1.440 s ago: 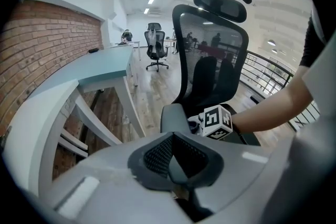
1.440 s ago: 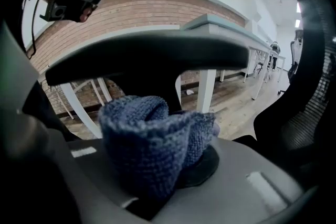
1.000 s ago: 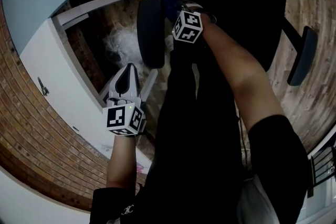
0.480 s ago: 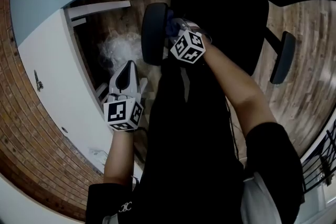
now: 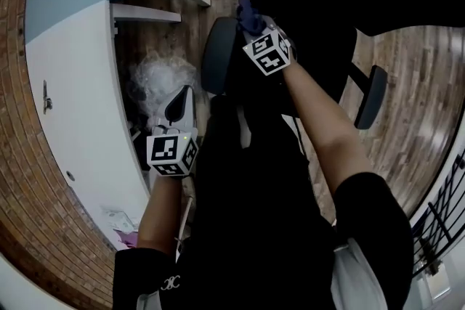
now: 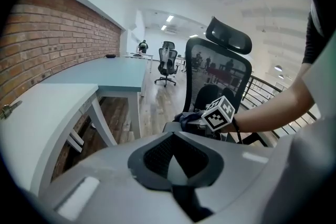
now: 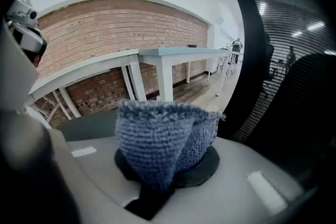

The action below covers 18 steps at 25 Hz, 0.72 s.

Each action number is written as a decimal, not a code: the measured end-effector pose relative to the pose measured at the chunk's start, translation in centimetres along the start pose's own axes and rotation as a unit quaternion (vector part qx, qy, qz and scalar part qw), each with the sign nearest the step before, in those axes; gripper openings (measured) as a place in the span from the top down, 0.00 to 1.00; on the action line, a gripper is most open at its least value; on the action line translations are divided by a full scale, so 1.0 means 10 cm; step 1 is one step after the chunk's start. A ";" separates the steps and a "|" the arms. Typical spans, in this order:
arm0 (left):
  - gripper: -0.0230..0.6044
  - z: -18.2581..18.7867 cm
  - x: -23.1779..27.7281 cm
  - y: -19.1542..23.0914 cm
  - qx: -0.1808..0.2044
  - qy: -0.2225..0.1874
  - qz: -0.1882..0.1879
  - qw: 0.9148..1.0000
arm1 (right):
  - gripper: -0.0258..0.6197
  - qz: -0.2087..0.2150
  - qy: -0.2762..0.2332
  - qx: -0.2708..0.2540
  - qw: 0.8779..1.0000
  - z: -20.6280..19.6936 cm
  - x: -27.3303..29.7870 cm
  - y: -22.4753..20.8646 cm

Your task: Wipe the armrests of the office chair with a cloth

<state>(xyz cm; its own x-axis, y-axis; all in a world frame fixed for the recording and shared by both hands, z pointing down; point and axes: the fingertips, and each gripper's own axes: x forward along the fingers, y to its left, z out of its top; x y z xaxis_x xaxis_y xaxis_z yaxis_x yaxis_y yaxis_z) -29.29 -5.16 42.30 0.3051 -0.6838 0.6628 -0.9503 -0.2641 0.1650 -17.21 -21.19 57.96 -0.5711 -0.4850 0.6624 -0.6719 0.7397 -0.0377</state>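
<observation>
A brick wall (image 5: 29, 178) is curving down the far left of the head view, with a white-and-pale-blue desk (image 5: 87, 83) standing along it. Just right of the desk, the left gripper (image 5: 174, 109) is hovering in the air with its jaws pressed together and nothing between them; its own view is showing the same meeting pads (image 6: 173, 152), pointing towards the office chair (image 6: 218, 71) but staying apart from it. Next to the right, the dark armrest pad (image 5: 218, 58) of the chair is lying lengthwise, near the left gripper's tip but not touching it. At the pad's far right end, the right gripper (image 5: 256, 25) is clamping a bunched blue-grey cloth (image 5: 249, 14), and the folded wad (image 7: 157, 139) is bulging up out of the narrow pinch of its jaws in the right gripper view. From the left gripper view the cloth (image 6: 189, 118) is seeming to rest against that pad, though firm contact is hard to tell. Further right, past the person's forearm (image 5: 320, 127), the other armrest (image 5: 370, 98) is standing bare over the wooden floor (image 5: 414, 83)
</observation>
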 end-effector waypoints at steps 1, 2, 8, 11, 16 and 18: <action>0.95 0.00 -0.02 0.02 -0.005 -0.003 0.001 1.000 | 0.87 0.001 0.007 -0.003 1.000 0.03 0.02 0.00; 0.95 0.00 -0.04 0.04 -0.010 -0.006 0.003 1.000 | 0.87 0.001 0.015 -0.007 1.000 0.05 0.03 0.00; 0.95 -0.09 -0.16 0.23 -0.040 -0.017 0.018 0.999 | 0.87 -0.028 0.040 -0.003 0.999 0.12 0.12 -0.09; 0.95 -0.16 -0.24 0.35 -0.052 -0.022 0.026 0.998 | 0.87 -0.046 0.037 -0.016 0.998 0.31 0.17 -0.13; 0.95 -0.26 -0.37 0.57 -0.077 -0.032 0.037 0.996 | 0.87 -0.025 0.049 -0.123 0.991 0.58 0.41 0.19; 0.95 -0.27 -0.41 0.67 -0.085 -0.037 0.037 0.995 | 0.87 -0.007 0.060 -0.166 0.984 0.68 0.54 0.39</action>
<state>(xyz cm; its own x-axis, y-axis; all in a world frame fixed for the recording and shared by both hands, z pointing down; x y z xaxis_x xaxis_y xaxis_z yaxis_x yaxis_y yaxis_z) -37.06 -2.33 42.68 0.2312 -0.7471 0.6232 -0.9652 -0.0960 0.2431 -26.15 -24.06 56.24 -0.4892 -0.4532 0.7451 -0.4766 0.8545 0.2068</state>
